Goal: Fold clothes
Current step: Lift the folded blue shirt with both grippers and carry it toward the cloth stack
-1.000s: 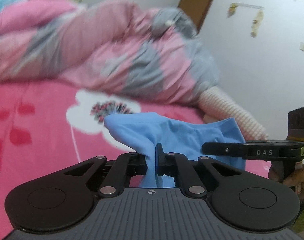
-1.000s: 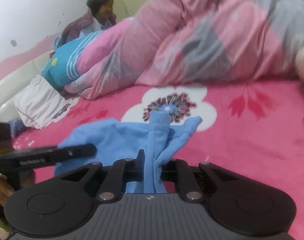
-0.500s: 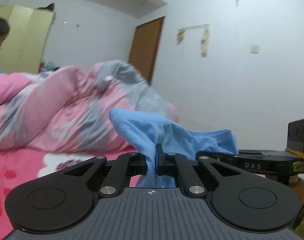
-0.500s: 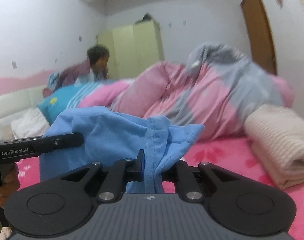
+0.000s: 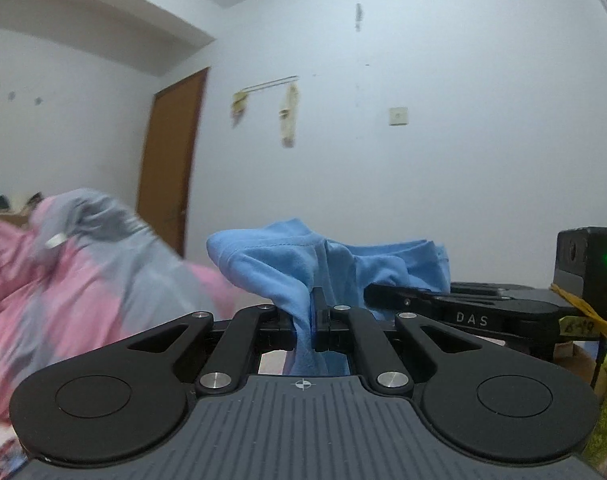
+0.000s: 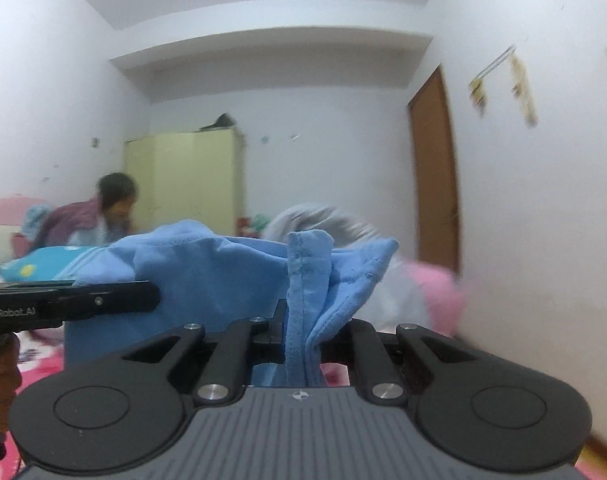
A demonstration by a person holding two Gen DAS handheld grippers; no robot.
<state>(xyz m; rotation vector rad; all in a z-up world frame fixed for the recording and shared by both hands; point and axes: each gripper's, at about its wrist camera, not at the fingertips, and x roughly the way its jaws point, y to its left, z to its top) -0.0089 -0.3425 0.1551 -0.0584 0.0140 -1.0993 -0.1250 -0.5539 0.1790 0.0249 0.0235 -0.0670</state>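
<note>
Two wrist fisheyes, level, close behind each tool, sharing door (image 5: pixel 171 160) wall

I am seeing the garment (image 5: pixel 275 268) hanging between my left gripper (image 5: pixel 314 322) and right gripper (image 6: pixel 303 340); quilt (image 5: pixel 83 272) lying behind it, door (image 6: pixel 433 168) behind the quilt, wardrobe (image 6: pixel 183 176) standing left of the door.

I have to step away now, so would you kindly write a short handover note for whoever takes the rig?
Left tongs: shut on the blue garment.
Right tongs: shut on a bunched hem of the same garment.
Garment: hanging between both tongs, held level in the air in front of the pink-and-grey quilt.
Done: garment picked up.
Left: lay it flat on the bed, then fold; no fold shows yet.
</note>
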